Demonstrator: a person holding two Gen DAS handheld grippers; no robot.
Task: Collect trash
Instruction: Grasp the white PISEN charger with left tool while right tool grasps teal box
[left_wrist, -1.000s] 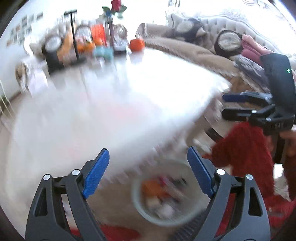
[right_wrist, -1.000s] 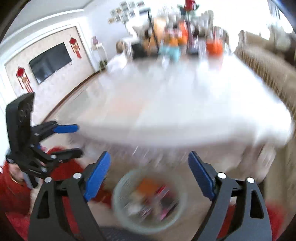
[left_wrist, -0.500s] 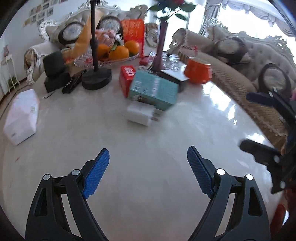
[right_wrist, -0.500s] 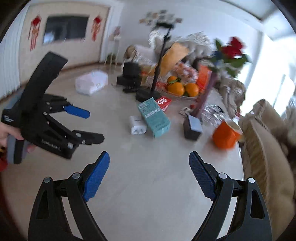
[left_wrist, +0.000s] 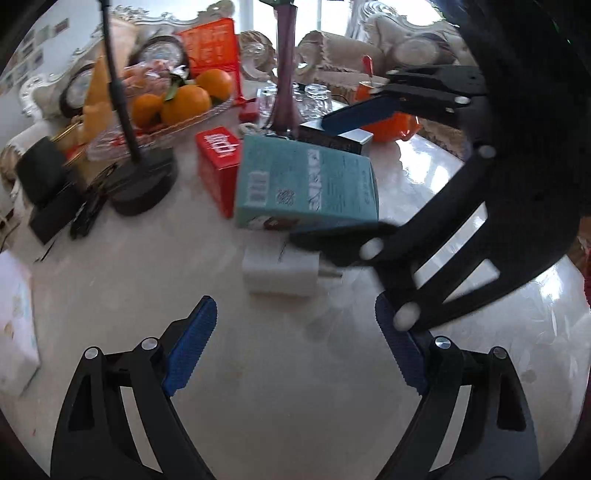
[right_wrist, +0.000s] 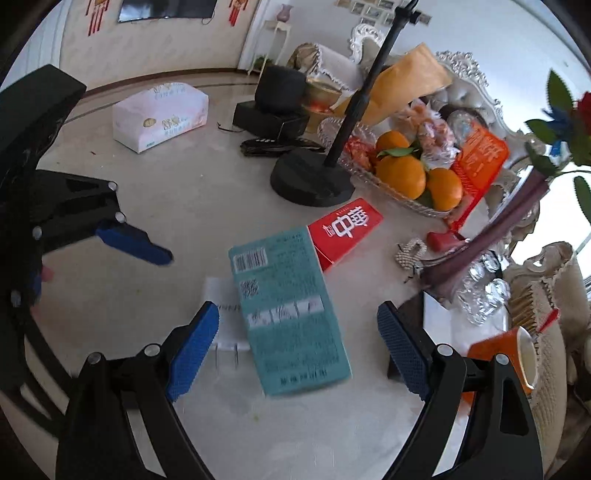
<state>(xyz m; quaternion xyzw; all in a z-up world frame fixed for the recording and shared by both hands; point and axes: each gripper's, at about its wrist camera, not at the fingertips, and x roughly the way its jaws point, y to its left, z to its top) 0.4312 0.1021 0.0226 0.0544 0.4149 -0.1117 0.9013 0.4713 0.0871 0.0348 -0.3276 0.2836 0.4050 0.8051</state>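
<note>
Two tongs wide open, empty. Teal box (right_wrist: 291, 314) flat on bench (right_wrist: 184, 192), long axis 11-to-5 — between right tongs (right_wrist: 297, 345) jaws; left tongs (left_wrist: 295, 345) farther, box at 12.

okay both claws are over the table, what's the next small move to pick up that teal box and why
Probably ease the right claw down until its open jaws straddle the teal box, then close: the box lies flat between its pads, untouched, and the left claw is nearer the white charger.
</note>
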